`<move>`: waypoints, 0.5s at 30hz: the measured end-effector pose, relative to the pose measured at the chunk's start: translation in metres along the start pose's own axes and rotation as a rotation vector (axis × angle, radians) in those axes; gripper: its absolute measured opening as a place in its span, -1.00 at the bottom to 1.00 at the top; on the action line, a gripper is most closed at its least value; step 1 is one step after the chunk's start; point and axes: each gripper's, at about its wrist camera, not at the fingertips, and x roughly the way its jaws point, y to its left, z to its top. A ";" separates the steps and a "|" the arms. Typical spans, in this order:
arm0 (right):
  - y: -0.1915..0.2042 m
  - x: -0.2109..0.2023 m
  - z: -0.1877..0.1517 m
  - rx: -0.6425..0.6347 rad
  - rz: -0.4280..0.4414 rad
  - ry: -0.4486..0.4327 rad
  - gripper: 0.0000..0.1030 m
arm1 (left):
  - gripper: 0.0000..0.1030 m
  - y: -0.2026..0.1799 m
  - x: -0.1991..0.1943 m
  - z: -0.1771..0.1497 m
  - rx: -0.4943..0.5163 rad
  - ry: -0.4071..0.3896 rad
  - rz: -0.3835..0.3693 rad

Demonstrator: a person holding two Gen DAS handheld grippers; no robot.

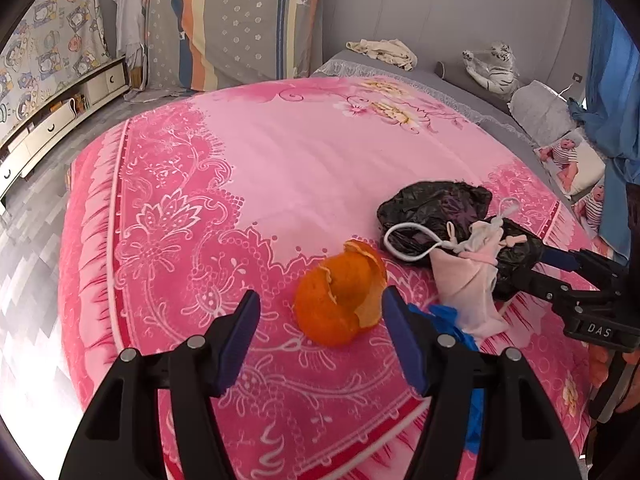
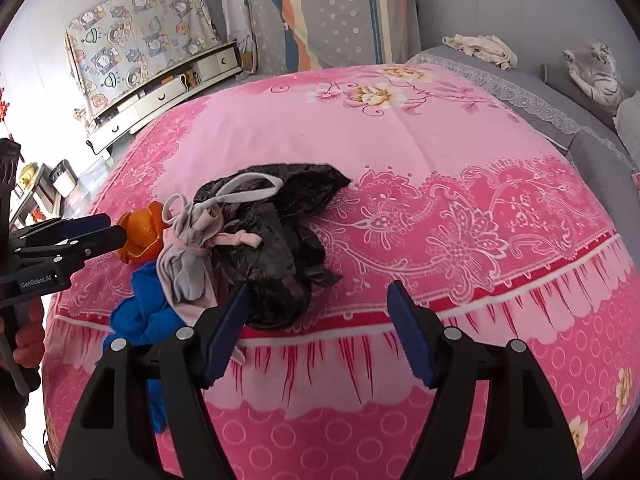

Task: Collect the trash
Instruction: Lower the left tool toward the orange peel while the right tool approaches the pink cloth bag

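Note:
An orange peel [image 1: 340, 300] lies on the pink bed cover [image 1: 280, 168], just ahead of and between the fingers of my open left gripper [image 1: 318, 316]. A crumpled black plastic bag [image 1: 436, 208] lies to its right, with a pink-white face mask [image 1: 472, 280] on it and a blue glove [image 1: 448, 316] beside it. My right gripper [image 2: 318, 320] is open, its left finger at the black bag's [image 2: 276, 248] near edge. The right wrist view also shows the peel [image 2: 142, 236], mask [image 2: 188, 264], glove [image 2: 140, 312] and left gripper [image 2: 116, 230].
A grey sheet with a lace edge [image 1: 460, 92] borders the far side, with a toy tiger [image 1: 494, 68], pillows and a beige cloth [image 1: 384, 52]. A low white cabinet [image 2: 168, 92] stands by the wall left of the bed. The bed's front edge drops just below the grippers.

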 end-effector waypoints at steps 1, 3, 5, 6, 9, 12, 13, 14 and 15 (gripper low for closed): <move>0.000 0.003 0.002 -0.001 0.001 0.004 0.29 | 0.17 0.000 0.003 0.001 0.001 0.004 0.000; 0.000 0.008 0.005 -0.007 0.003 0.010 0.29 | 0.17 -0.002 0.008 0.003 0.007 0.012 -0.001; 0.000 0.013 0.008 -0.012 0.002 0.014 0.29 | 0.17 -0.003 0.013 0.006 0.015 0.019 -0.002; 0.000 0.015 0.010 -0.011 0.005 0.015 0.29 | 0.17 -0.004 0.016 0.007 0.017 0.022 -0.003; 0.002 0.019 0.017 -0.016 0.025 0.012 0.29 | 0.17 -0.004 0.023 0.011 0.018 0.031 -0.011; 0.006 0.021 0.023 -0.044 0.013 -0.003 0.45 | 0.17 -0.004 0.028 0.013 0.016 0.038 -0.018; 0.006 0.022 0.026 -0.049 0.016 -0.009 0.47 | 0.17 -0.004 0.030 0.013 0.015 0.041 -0.023; 0.007 0.025 0.028 -0.057 0.021 -0.006 0.46 | 0.17 -0.005 0.031 0.014 0.014 0.043 -0.024; 0.008 0.028 0.031 -0.065 0.020 0.000 0.46 | 0.17 -0.005 0.033 0.014 0.013 0.046 -0.023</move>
